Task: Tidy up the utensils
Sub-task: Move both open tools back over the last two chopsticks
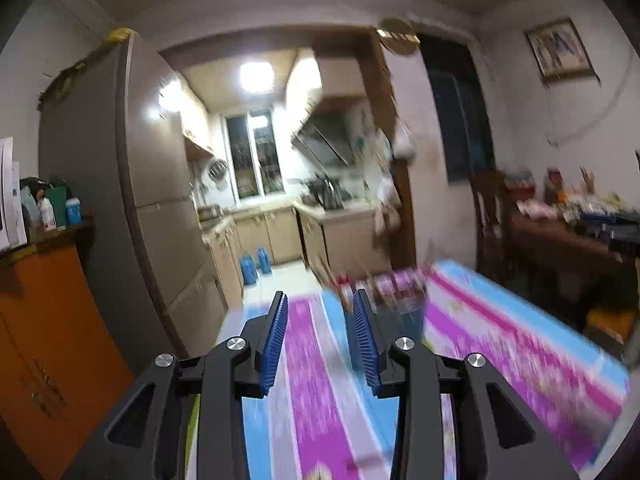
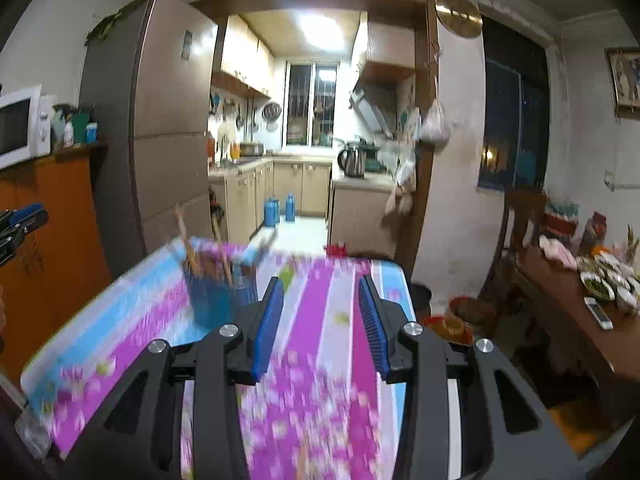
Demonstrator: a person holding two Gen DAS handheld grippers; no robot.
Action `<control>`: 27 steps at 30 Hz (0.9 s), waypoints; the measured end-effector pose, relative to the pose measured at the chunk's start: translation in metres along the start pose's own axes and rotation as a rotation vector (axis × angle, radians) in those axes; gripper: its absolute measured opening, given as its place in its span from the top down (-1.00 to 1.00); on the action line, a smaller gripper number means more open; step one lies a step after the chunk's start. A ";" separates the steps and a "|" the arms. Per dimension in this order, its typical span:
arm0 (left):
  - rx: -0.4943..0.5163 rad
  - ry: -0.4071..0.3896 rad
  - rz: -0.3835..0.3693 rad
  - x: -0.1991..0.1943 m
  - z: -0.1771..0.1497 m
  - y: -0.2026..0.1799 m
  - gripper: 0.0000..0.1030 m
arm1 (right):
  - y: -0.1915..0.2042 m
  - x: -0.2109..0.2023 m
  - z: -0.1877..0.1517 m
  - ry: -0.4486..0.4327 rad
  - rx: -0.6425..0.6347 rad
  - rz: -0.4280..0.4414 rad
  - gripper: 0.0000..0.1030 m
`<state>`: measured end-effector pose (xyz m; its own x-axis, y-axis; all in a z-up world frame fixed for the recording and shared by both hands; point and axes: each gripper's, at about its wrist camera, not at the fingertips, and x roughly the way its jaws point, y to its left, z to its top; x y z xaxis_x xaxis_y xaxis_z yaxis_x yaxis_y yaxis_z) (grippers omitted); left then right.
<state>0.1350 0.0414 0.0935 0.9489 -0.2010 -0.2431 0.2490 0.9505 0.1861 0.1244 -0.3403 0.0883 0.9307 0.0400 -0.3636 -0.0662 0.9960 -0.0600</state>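
Though blurred, blue holder [image 2: 218, 294] keeps sticks [image 2: 187, 246]; table [image 2: 132, 308] smeared

Dim room, glaring kitchen ceiling light [image 2: 322, 32], motion-blurred tablecloth [image 2: 312, 380], dark fisheye-bent corners.

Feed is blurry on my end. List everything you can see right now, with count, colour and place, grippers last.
tablecloth: one, pink, blue and white stripes, over the table below both grippers
holder: one, blue, far left of the table in the right view, sticks standing in it
flasks: two, blue, kitchen floor
fridge: one, brown-grey, left of the kitchen doorway
microwave: one, white, on the orange cabinet
kettle: one, steel, kitchen counter
side table: one, dark wood, right, crowded with dishes
left gripper: blue fingers, open, empty
right gripper: blue fingers, open, empty
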 end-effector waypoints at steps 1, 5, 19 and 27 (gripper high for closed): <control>0.012 0.020 0.002 -0.008 -0.014 -0.004 0.31 | 0.000 -0.009 -0.018 0.018 -0.010 -0.007 0.27; 0.097 0.105 0.002 -0.034 -0.077 -0.028 0.30 | 0.009 -0.030 -0.084 0.081 -0.045 -0.043 0.27; -0.016 0.305 -0.138 -0.068 -0.219 -0.099 0.32 | 0.054 -0.045 -0.230 0.174 0.038 -0.081 0.39; -0.045 0.301 -0.114 -0.055 -0.244 -0.111 0.37 | 0.070 -0.041 -0.254 0.153 0.031 -0.106 0.39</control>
<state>0.0076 0.0045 -0.1460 0.8139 -0.2334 -0.5321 0.3349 0.9368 0.1012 -0.0101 -0.2930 -0.1373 0.8659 -0.0754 -0.4945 0.0424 0.9961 -0.0775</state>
